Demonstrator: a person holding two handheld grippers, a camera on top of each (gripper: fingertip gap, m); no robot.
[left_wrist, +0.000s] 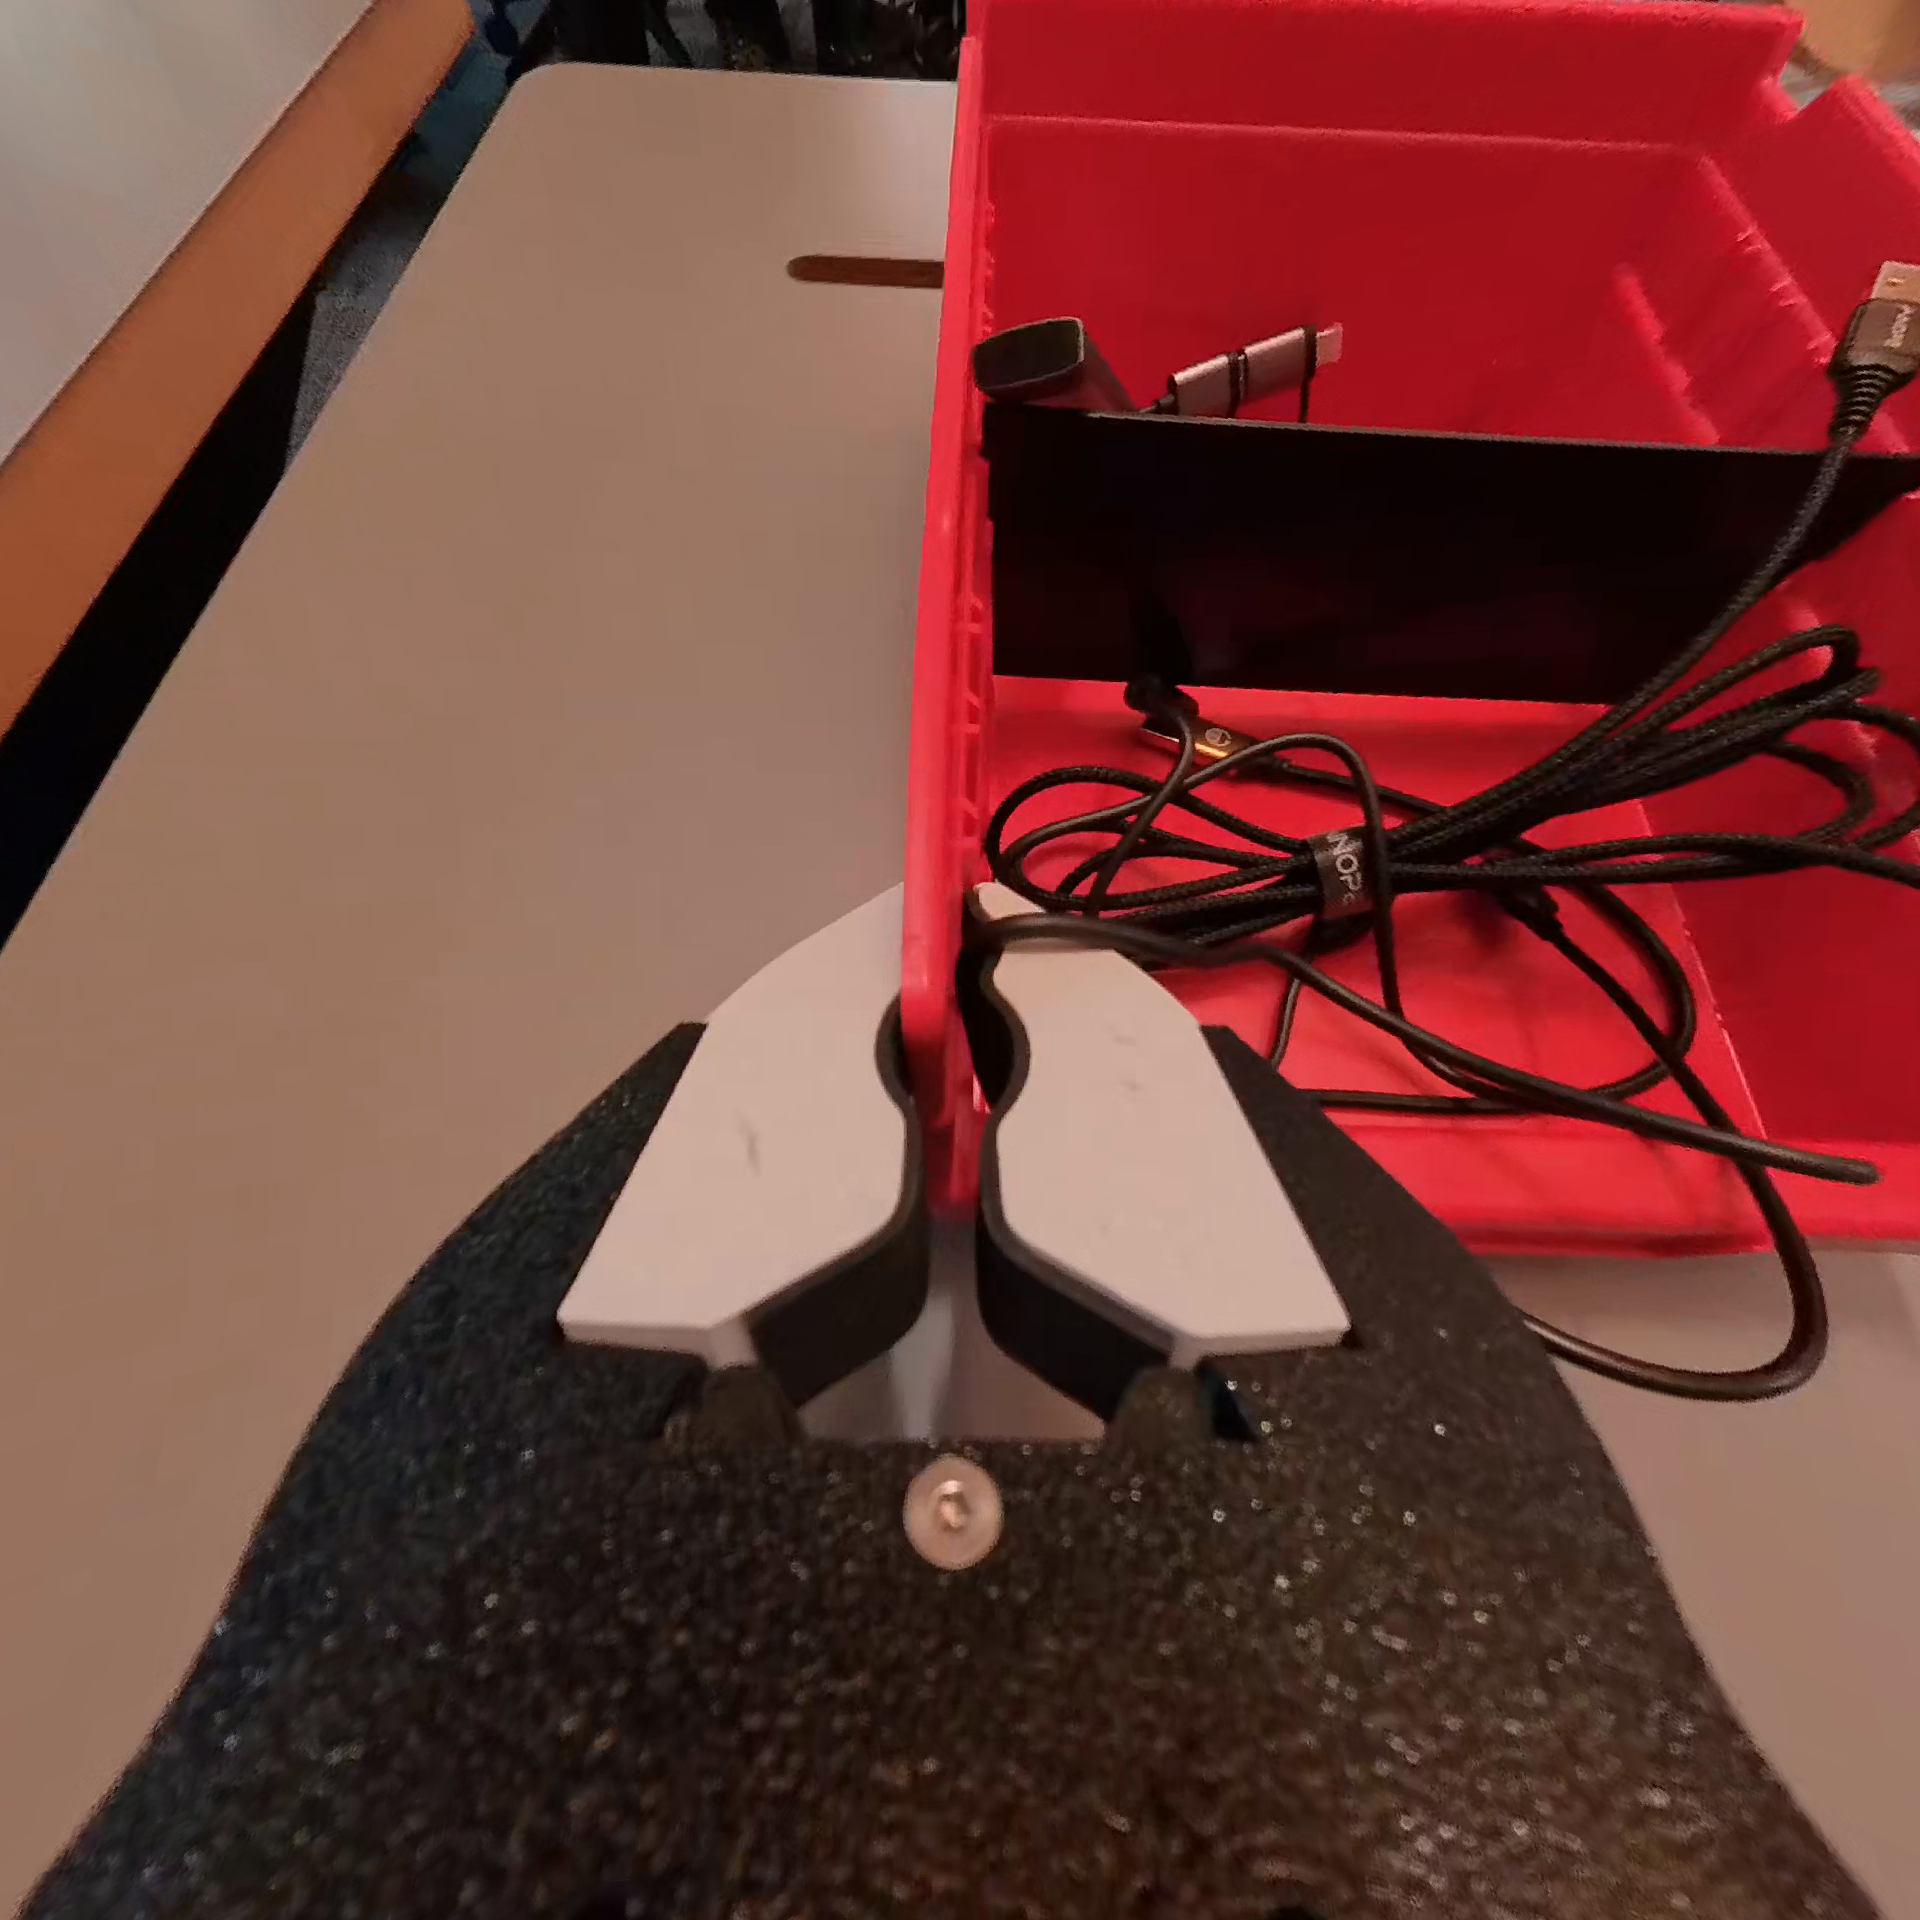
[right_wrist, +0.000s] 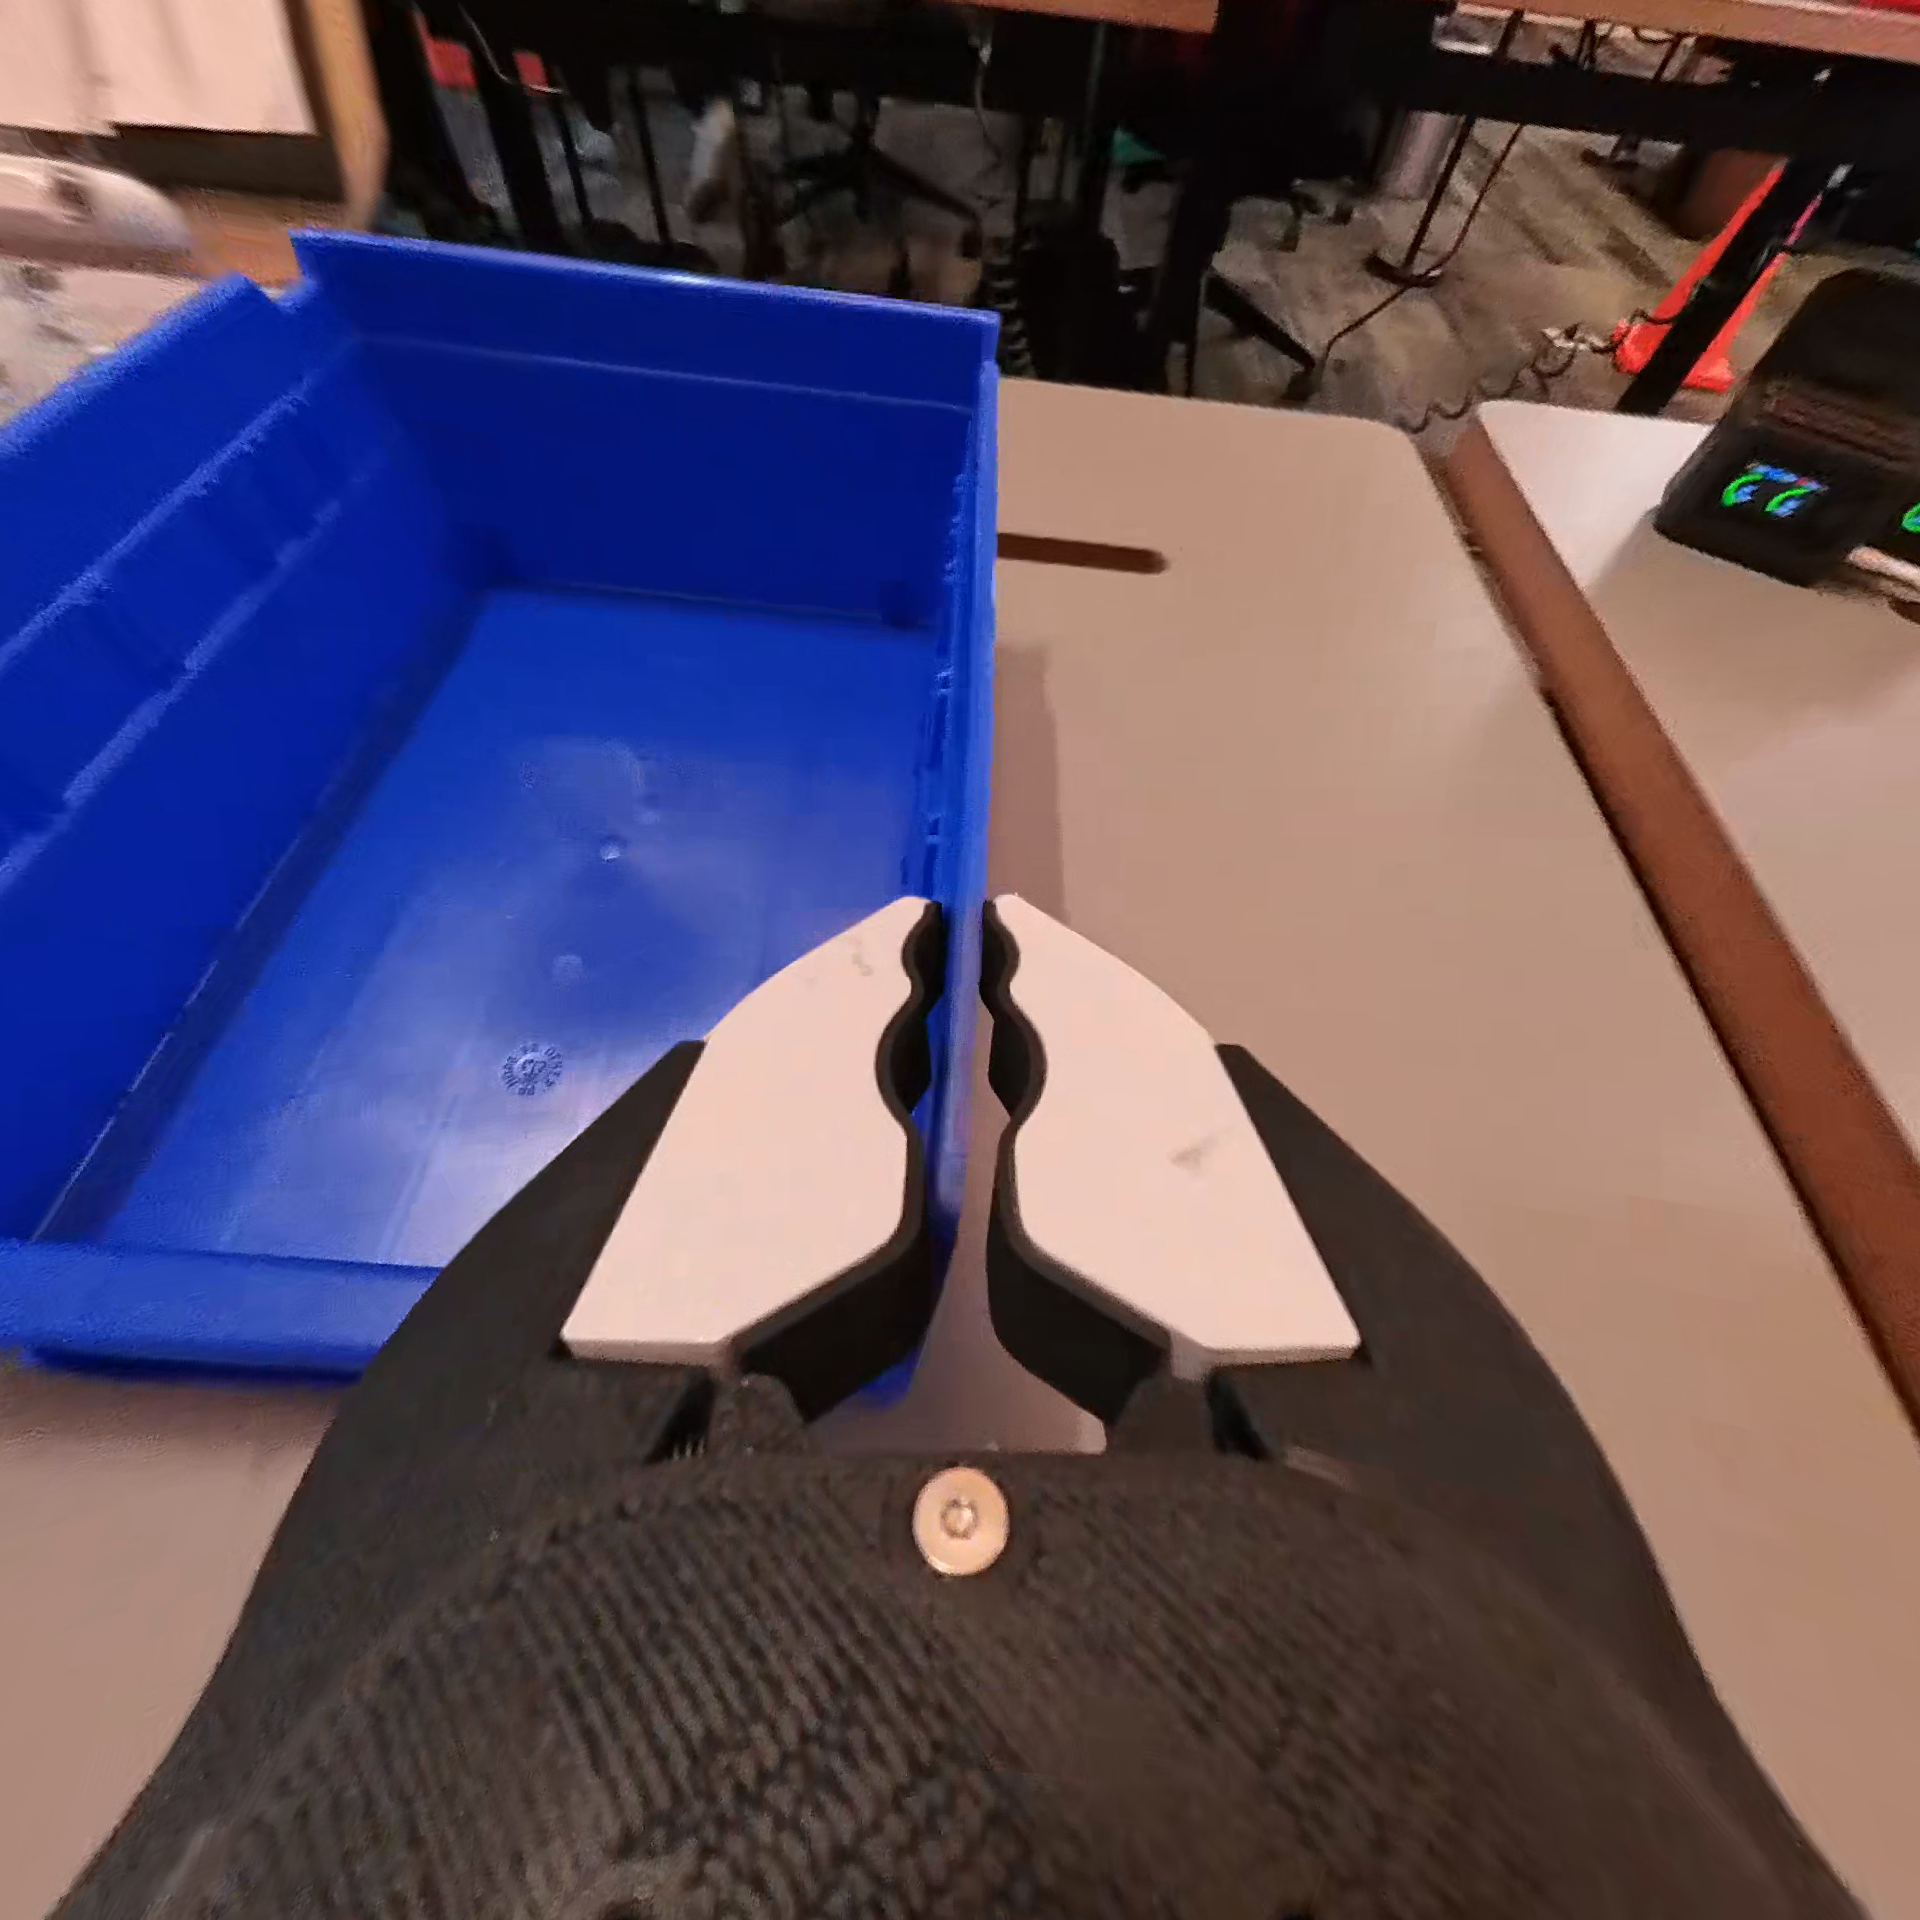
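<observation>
In the left wrist view my left gripper (left_wrist: 940, 914) is shut on the left side wall of a red bin (left_wrist: 940, 727), one finger outside and one inside. A black divider (left_wrist: 1351, 551) splits the bin. The near part holds a bundle of black braided cable (left_wrist: 1340, 868) and a thin black cable (left_wrist: 1558, 1101) that trails over the front rim onto the table. Behind the divider lie a black adapter (left_wrist: 1044, 364) and a grey plug (left_wrist: 1252, 369). In the right wrist view my right gripper (right_wrist: 961, 914) is shut on the right side wall of an empty blue bin (right_wrist: 961, 675).
Both bins stand on a grey table (left_wrist: 520, 727) with a dark slot (left_wrist: 862, 270) near its far edge. A second table (right_wrist: 1766, 727) on the right carries a black device with a lit screen (right_wrist: 1787, 488). Chair legs, cables and an orange cone (right_wrist: 1704, 301) crowd the floor beyond. The gap from one gripper's tips to the other's is roughly 75 cm.
</observation>
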